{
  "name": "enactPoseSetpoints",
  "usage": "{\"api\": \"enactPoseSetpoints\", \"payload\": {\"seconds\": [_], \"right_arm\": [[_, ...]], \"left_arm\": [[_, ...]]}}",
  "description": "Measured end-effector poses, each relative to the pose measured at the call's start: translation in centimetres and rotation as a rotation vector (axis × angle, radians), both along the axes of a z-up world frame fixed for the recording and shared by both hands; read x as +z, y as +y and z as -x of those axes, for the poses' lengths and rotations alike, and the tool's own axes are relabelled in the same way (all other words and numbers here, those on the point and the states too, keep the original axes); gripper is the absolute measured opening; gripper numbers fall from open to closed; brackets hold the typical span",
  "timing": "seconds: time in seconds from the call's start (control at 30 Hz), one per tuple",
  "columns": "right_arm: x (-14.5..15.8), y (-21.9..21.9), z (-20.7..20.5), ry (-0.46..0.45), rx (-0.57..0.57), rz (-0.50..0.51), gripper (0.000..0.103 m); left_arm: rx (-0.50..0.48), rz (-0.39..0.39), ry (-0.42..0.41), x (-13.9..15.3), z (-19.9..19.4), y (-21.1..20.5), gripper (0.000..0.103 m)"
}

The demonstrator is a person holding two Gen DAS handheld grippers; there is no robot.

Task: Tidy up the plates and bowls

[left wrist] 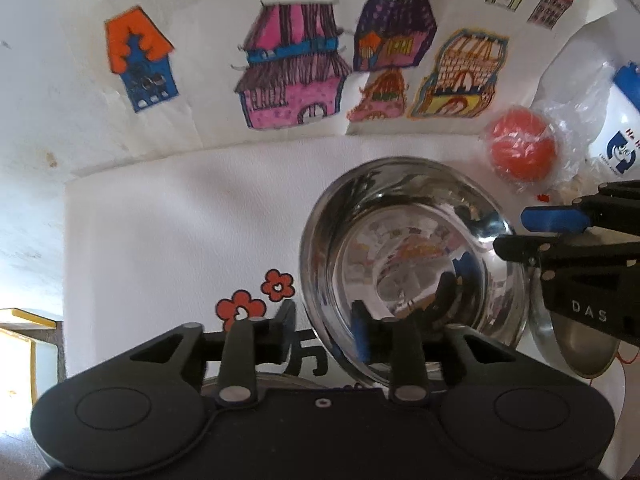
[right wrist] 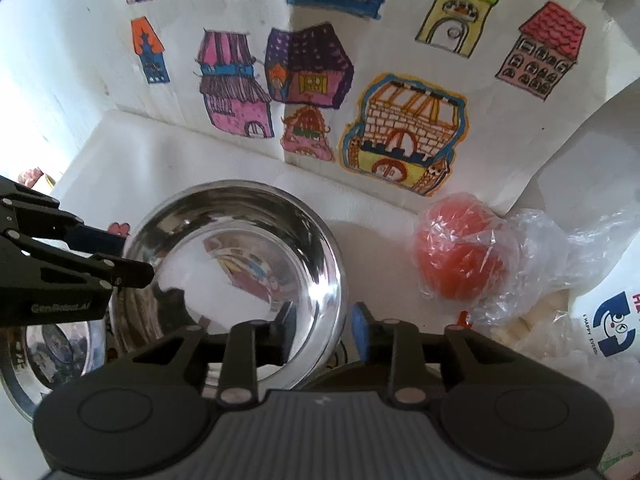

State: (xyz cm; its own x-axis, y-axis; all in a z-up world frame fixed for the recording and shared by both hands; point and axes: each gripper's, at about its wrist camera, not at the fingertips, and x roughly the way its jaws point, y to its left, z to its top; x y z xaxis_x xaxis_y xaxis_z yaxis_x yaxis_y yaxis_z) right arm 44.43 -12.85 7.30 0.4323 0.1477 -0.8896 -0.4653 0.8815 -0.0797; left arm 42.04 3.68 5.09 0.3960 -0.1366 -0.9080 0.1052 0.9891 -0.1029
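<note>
A shiny steel bowl (left wrist: 412,272) (right wrist: 240,264) stands upright on the white table cover. My left gripper (left wrist: 324,326) straddles the bowl's near-left rim with its jaws apart, and neither pad touches the metal. My right gripper (right wrist: 324,324) straddles the near-right rim the same way, with a gap on both sides. In the left wrist view the right gripper (left wrist: 516,234) reaches in from the right over the rim. In the right wrist view the left gripper (right wrist: 132,254) comes in from the left. A second steel bowl (left wrist: 576,344) (right wrist: 48,352) sits close beside the first.
An orange ball in clear plastic wrap (left wrist: 520,146) (right wrist: 464,260) lies behind the bowl to the right. Next to it is a white bag with a blue logo (right wrist: 612,320). Paper with coloured house drawings (right wrist: 400,132) stands along the back. Red flower stickers (left wrist: 276,284) mark the cover.
</note>
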Motion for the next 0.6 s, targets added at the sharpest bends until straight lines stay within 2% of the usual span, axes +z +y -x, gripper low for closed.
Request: {"api": "enactPoseSetpoints", "payload": {"seconds": [0.07, 0.13, 0.2, 0.37, 0.6], "right_arm": [[0.7, -0.2, 0.6, -0.022, -0.003, -0.013, 0.044], [1.5, -0.3, 1.2, -0.042, -0.005, -0.027, 0.053], [2.3, -0.4, 1.7, -0.056, -0.007, -0.037, 0.057], [3.9, 0.0, 3.6, -0.09, -0.009, -0.053, 0.062], [5.8, 0.2, 6.3, -0.146, -0.003, -0.091, 0.074]], "left_arm": [[0.004, 0.004, -0.023, 0.6, 0.6, 0.2, 0.042], [0.008, 0.014, -0.044, 1.4, 1.3, 0.6, 0.054], [0.015, 0.033, -0.064, 2.1, 2.1, 1.1, 0.061], [0.035, 0.048, -0.109, 3.7, 4.1, 1.7, 0.069], [0.05, 0.052, -0.203, 5.8, 6.9, 2.4, 0.082]]}}
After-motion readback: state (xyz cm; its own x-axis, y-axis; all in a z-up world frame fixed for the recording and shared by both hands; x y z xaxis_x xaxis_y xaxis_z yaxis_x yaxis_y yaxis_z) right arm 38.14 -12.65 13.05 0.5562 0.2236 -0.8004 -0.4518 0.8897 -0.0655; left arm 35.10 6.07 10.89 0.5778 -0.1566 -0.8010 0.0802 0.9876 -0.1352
